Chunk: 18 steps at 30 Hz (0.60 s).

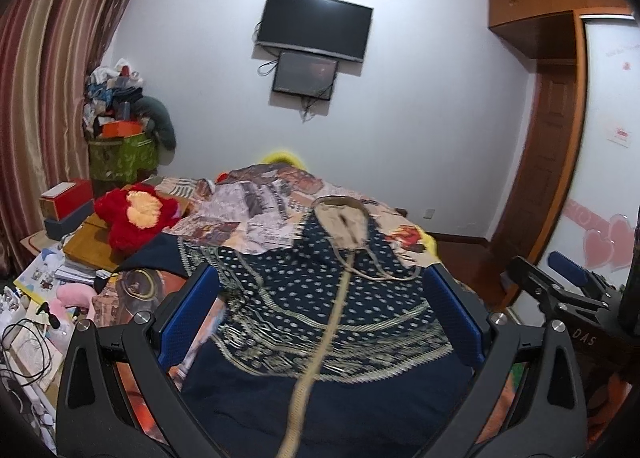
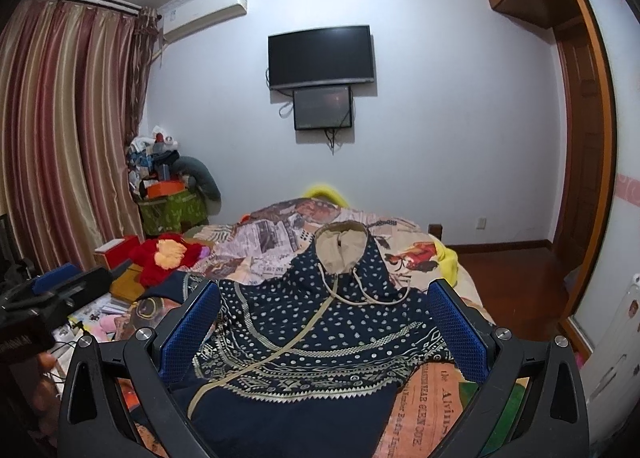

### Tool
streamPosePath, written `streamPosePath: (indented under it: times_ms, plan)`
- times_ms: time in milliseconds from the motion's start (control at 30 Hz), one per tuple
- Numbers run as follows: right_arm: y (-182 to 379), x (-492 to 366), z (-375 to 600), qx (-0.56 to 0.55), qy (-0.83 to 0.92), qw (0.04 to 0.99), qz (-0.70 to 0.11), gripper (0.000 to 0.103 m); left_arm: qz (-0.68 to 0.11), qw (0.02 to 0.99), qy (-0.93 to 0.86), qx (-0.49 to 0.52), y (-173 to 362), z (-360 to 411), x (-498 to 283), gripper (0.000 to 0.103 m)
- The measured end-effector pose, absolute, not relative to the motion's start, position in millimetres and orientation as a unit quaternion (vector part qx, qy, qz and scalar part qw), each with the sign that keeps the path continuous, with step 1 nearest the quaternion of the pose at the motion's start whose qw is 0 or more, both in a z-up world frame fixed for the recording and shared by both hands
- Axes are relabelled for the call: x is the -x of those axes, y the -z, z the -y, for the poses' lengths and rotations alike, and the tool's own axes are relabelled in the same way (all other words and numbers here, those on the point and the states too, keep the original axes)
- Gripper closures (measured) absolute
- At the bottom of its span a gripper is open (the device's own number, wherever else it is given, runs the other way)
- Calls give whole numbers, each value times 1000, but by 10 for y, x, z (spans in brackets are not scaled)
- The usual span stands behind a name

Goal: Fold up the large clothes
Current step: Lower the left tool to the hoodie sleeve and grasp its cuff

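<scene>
A navy hooded sweater (image 2: 312,334) with cream dots, patterned bands and a tan-lined hood (image 2: 341,248) lies spread on the bed, hood pointing to the far wall. The same sweater (image 1: 328,310) fills the left wrist view, slightly blurred, its tan zipper strip running toward the camera. My left gripper (image 1: 324,298) hovers open above the chest, nothing between its blue pads. My right gripper (image 2: 324,314) is also open over the garment, holding nothing. The right gripper's body shows at the right edge of the left view, and the left gripper's body at the left edge of the right view.
The bed's printed cover (image 2: 424,414) lies under the sweater. A red plush toy (image 2: 168,258) and boxes sit left of the bed, with a cluttered desk (image 1: 36,322) nearer. A laundry pile (image 2: 168,186) stands by the curtains. Wardrobe (image 2: 600,178) and wooden floor are on the right.
</scene>
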State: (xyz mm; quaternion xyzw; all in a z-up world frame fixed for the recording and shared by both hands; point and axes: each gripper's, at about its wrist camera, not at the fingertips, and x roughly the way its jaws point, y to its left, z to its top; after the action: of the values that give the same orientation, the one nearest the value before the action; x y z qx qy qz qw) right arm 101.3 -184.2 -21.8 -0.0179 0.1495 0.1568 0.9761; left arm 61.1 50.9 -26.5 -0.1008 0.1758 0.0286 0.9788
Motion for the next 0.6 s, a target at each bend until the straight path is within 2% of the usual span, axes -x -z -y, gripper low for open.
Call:
streamPosePath:
  times_ms: [233, 600]
  plan:
    - [323, -1736, 1716, 39, -147, 971, -183, 0, -226, 964, -91, 105, 452, -1191, -1275, 0]
    - [782, -3022, 1470, 67, -164, 943, -283, 0, -375, 888, -192, 185, 1443, -2551, -2409, 0]
